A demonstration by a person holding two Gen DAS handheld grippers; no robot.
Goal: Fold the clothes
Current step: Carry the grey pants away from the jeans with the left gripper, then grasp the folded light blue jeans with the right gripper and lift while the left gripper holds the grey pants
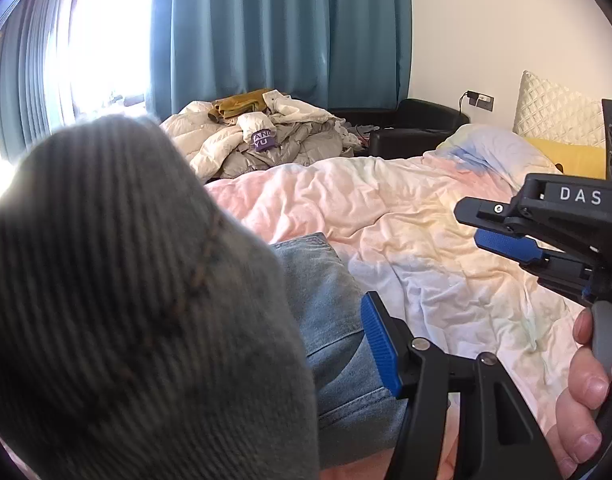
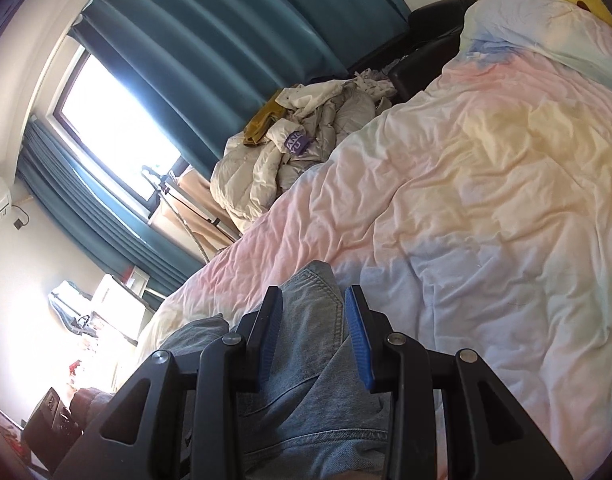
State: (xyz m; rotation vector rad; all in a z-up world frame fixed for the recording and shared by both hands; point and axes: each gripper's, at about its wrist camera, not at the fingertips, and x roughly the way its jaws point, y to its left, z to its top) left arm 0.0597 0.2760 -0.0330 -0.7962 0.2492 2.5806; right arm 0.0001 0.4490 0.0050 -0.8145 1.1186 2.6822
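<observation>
Jeans (image 2: pixel 306 392), light-blue denim, lie on the bed just ahead of and under my right claw (image 2: pixel 314 332), one hemmed end pointing away from me across the pastel duvet (image 2: pixel 486 184). My right claw is open, its blue pads standing either side of that denim strip without pinching it. My left claw (image 1: pixel 226 344) has a grey ribbed garment (image 1: pixel 126 300) bunched over it, close against the lens; only its right finger (image 1: pixel 380 346) shows, so I cannot tell how that claw stands. I judge the folding barely begun: the jeans look rumpled rather than squared, and the grey piece is a loose lump. Well beyond both claws, past the far edge of the bed, a heap of pale jackets (image 2: pixel 290 148) with a mustard piece on top waits unfolded, near the teal curtains (image 1: pixel 286 28).
</observation>
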